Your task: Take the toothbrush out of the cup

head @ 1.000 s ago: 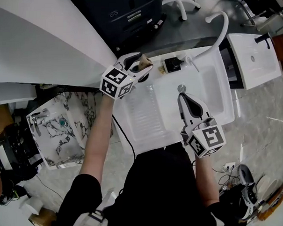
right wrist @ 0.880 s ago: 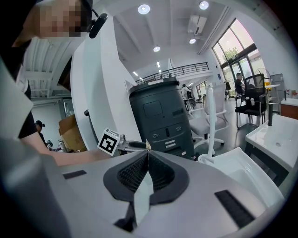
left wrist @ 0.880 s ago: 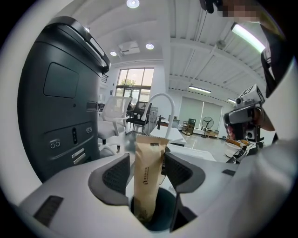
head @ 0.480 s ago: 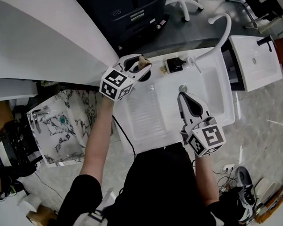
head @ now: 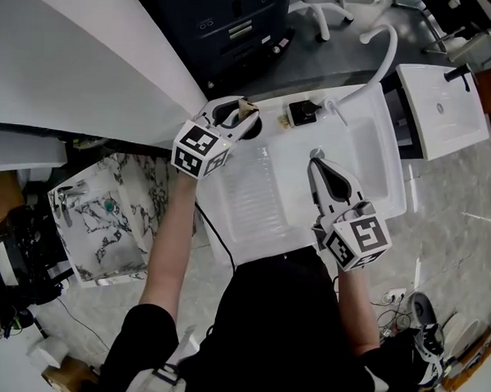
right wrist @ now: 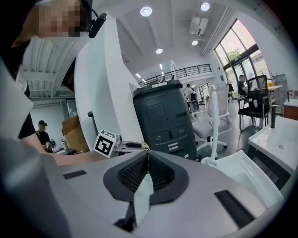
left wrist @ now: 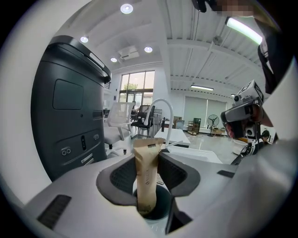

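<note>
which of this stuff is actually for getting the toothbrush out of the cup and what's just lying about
For the job: wrapped toothbrush; cup; left hand-held gripper, jaws have just been closing onto its wrapper.
Lying about: white sink; faucet; marbled basin; right hand-held gripper, shut, empty.

- Left gripper (head: pixel 239 111): arm reaching forward, jaws just closing, pads against the wrapped toothbrush (left wrist: pixel 145 174).
- Right gripper (head: pixel 315 161): held nearer the body, jaws together, empty.

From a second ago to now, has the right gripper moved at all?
No. The right gripper sits as before over the white sink, its marker cube at the near rim, jaws together.
</note>
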### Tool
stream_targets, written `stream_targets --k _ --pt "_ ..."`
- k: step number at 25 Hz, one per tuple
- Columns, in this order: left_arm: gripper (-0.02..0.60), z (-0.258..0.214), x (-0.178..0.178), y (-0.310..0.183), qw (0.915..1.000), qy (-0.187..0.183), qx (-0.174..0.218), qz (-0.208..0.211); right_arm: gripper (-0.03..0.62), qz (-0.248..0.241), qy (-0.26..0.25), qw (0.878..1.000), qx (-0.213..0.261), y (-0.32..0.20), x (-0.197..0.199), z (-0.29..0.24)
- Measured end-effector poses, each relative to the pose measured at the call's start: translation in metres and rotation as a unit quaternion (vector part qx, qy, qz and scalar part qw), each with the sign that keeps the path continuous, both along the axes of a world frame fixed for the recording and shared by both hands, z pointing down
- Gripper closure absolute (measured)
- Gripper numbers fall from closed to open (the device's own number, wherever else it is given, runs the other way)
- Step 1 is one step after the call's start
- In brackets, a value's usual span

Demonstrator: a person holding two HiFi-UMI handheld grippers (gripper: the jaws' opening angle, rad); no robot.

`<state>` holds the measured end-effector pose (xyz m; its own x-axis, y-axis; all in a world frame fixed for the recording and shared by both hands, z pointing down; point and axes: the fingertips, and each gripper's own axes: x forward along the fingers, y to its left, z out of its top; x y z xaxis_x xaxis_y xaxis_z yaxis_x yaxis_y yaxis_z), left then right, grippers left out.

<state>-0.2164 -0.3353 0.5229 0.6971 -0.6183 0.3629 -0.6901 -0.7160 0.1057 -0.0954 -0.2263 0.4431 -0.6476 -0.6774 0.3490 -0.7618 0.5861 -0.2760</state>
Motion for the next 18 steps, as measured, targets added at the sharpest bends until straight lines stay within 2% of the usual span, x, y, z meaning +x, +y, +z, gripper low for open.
stream_targets --k 5,7,18 --pt "0.444 -0.017 -0.003 0.005 0.9998 0.002 0.018 -0.013 0.563 0.001 -0.002 1.000 0.012 0.005 0.002 -0.010" --pt "0.479 -0.026 -0.007 0.008 0.9994 0.005 0.027 -0.022 0.563 0.000 -0.004 1.000 0.018 0.009 0.002 -0.015" --pt "0.503 -0.065 -0.015 0.022 0.9959 0.002 0.074 -0.052 0.563 0.003 -0.016 0.999 0.043 0.031 0.015 -0.034"
